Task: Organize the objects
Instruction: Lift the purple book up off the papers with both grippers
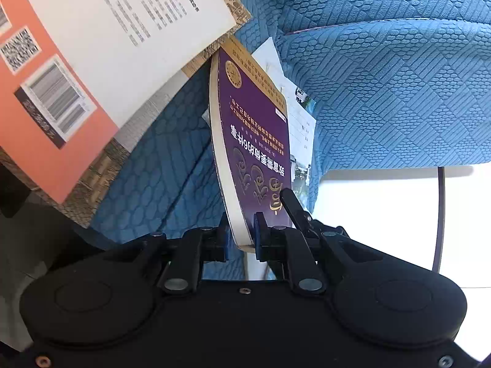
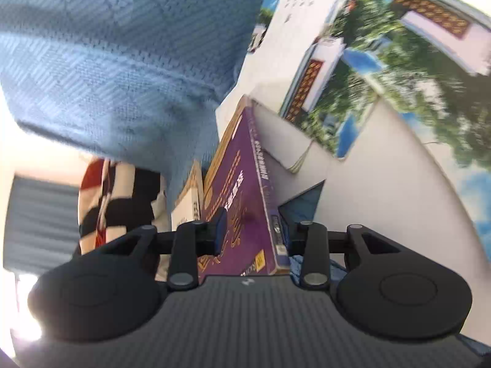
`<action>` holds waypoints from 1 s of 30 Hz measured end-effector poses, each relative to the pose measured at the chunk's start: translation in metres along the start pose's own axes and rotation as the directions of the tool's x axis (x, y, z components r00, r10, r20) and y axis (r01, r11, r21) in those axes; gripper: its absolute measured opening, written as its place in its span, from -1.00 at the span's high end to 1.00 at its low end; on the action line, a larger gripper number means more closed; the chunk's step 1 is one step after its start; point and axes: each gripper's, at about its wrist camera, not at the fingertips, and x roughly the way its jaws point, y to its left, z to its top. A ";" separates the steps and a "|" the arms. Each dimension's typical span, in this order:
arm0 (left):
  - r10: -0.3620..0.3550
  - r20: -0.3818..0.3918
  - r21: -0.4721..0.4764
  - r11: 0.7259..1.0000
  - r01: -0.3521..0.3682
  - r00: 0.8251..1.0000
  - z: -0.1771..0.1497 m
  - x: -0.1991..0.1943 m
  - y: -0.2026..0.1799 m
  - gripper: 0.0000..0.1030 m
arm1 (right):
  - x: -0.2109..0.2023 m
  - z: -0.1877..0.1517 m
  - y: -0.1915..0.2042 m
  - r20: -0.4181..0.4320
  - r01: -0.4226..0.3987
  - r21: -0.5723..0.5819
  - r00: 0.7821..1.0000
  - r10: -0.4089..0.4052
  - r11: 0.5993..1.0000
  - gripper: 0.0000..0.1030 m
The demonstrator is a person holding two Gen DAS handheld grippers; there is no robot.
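A thin purple book (image 1: 254, 128) with gold lettering stands on edge over the blue sofa seat. My left gripper (image 1: 242, 237) is shut on its lower edge, a blue pad pressed to each side. A black finger (image 1: 291, 207) of the other gripper rests by the purple cover. In the right wrist view the purple book (image 2: 242, 214) runs between the fingers of my right gripper (image 2: 253, 233), whose jaws stand wider than the book is thick. Its left blue pad (image 2: 219, 227) is near the cover and the right finger stands off beside the spine.
An orange-and-white book (image 1: 76, 61) lies on a brown patterned one (image 1: 101, 171) at the left. A white picture booklet (image 2: 337, 76) lies behind the purple book. The blue textured sofa (image 1: 383, 76) surrounds them. A checked cloth (image 2: 122, 199) and a white floor (image 1: 383, 214) sit beyond.
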 end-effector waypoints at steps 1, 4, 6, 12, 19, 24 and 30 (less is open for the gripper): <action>0.005 0.003 0.008 1.000 -0.005 1.000 0.000 -0.002 0.000 0.76 | 0.002 -0.001 0.002 -0.009 0.004 -0.017 1.000 -0.004 1.000 0.27; 0.018 0.009 0.030 0.999 -0.018 1.000 -0.001 -0.005 -0.004 0.75 | 0.000 -0.007 0.011 -0.003 0.022 -0.083 1.000 -0.022 0.996 0.36; 0.029 0.014 0.046 0.998 -0.030 0.999 -0.001 -0.006 -0.007 0.73 | -0.004 -0.009 0.014 0.007 0.010 -0.103 1.000 -0.009 0.995 0.44; 0.021 -0.012 0.112 0.994 -0.020 1.000 -0.003 -0.016 -0.017 0.69 | -0.021 -0.019 0.039 0.050 0.054 -0.232 0.998 -0.044 0.971 0.45; -0.004 -0.010 0.206 0.978 0.006 1.000 -0.009 -0.042 -0.043 0.64 | -0.045 -0.036 0.072 0.119 0.094 -0.304 0.991 -0.060 0.948 0.46; -0.034 -0.018 0.238 0.970 0.037 0.999 -0.012 -0.057 -0.055 0.63 | -0.058 -0.043 0.089 0.151 0.103 -0.296 0.987 -0.060 0.950 0.46; -0.086 -0.015 0.263 0.961 0.087 0.996 -0.011 -0.078 -0.068 0.63 | -0.070 -0.048 0.120 0.193 0.115 -0.322 0.980 -0.054 0.940 0.46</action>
